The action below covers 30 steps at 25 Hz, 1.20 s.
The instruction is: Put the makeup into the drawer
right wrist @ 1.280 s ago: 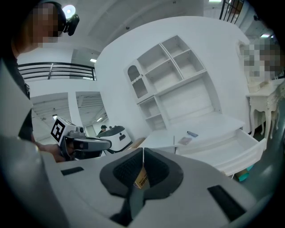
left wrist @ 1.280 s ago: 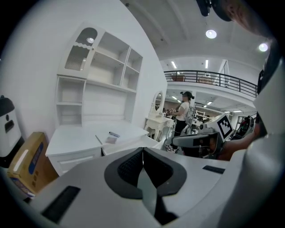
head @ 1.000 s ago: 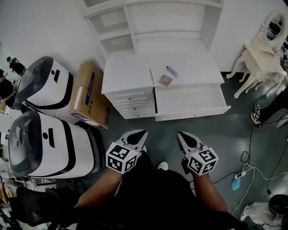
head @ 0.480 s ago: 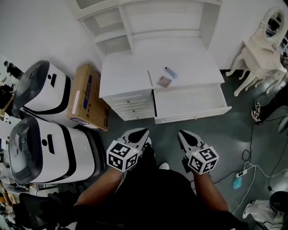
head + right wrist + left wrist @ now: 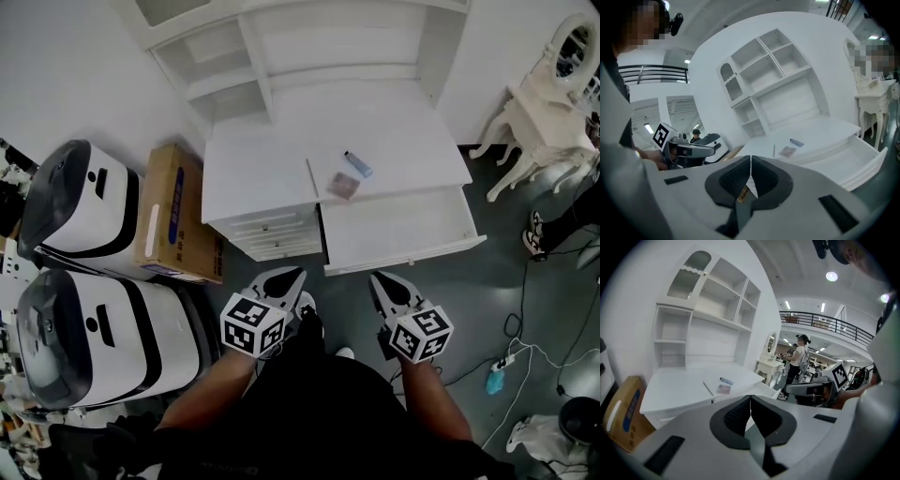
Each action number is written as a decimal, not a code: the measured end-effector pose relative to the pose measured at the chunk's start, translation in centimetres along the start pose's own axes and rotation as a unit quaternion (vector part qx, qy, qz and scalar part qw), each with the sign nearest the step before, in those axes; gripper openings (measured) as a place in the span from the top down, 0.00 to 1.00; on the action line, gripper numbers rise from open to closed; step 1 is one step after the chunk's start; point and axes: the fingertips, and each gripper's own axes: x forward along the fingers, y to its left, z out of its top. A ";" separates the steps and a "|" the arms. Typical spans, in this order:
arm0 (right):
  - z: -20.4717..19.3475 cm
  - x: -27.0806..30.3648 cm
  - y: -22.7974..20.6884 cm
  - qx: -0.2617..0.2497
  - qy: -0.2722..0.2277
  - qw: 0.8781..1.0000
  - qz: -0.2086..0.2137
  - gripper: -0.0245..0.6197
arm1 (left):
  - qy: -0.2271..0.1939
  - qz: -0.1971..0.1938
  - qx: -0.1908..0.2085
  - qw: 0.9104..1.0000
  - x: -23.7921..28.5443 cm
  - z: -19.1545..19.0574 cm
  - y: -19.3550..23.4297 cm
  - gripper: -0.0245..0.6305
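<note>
makeup tube [image 5: 357,164] and pinkish flat pack [image 5: 344,186] lie near each other on the white surface [image 5: 253,173], upper centre of frame, just above the open drawer [image 5: 398,230]. left claw [image 5: 296,277] and right claw [image 5: 378,280] at lower centre, short of the drawer, each pressed together on nothing. cardboard box [image 5: 173,211] left of the surface.

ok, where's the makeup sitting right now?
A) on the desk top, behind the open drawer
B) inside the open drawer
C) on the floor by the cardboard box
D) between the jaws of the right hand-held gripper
A: the blue tube and the flat pink case both lie on the desk top, and nothing shows inside the pulled-out drawer in front of them.
</note>
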 end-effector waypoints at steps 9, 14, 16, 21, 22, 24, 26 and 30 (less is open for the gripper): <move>-0.3 7.9 -3.4 -0.007 0.056 0.998 -0.032 0.92 | 0.031 0.005 0.015 0.999 4.0 0.0 6.4 0.94; -0.2 13.0 -4.0 -0.026 0.083 0.996 -0.032 0.92 | 0.042 0.002 0.002 0.999 5.7 -0.3 10.0 0.94; -0.3 15.4 -4.4 -0.048 0.093 0.994 -0.033 0.92 | 0.042 0.001 -0.005 0.999 6.1 -0.2 11.4 0.95; -1.3 21.1 -6.1 -0.085 0.130 0.986 -0.052 0.92 | 0.059 -0.008 -0.015 0.998 7.2 -1.5 14.0 0.95; -1.3 22.2 -6.4 -0.090 0.135 0.985 -0.055 0.92 | 0.063 -0.009 -0.011 0.998 7.5 -1.7 14.5 0.95; -1.6 24.2 -6.7 -0.099 0.144 0.983 -0.059 0.92 | 0.068 -0.012 -0.002 0.998 7.9 -1.9 15.6 0.95; -2.1 26.1 -6.9 -0.110 0.158 0.979 -0.062 0.92 | 0.071 -0.016 0.002 0.997 8.2 -1.8 16.6 0.95; -3.2 29.6 -7.9 -0.131 0.191 0.970 -0.073 0.92 | 0.071 -0.020 -0.005 0.997 8.5 -1.5 18.7 0.95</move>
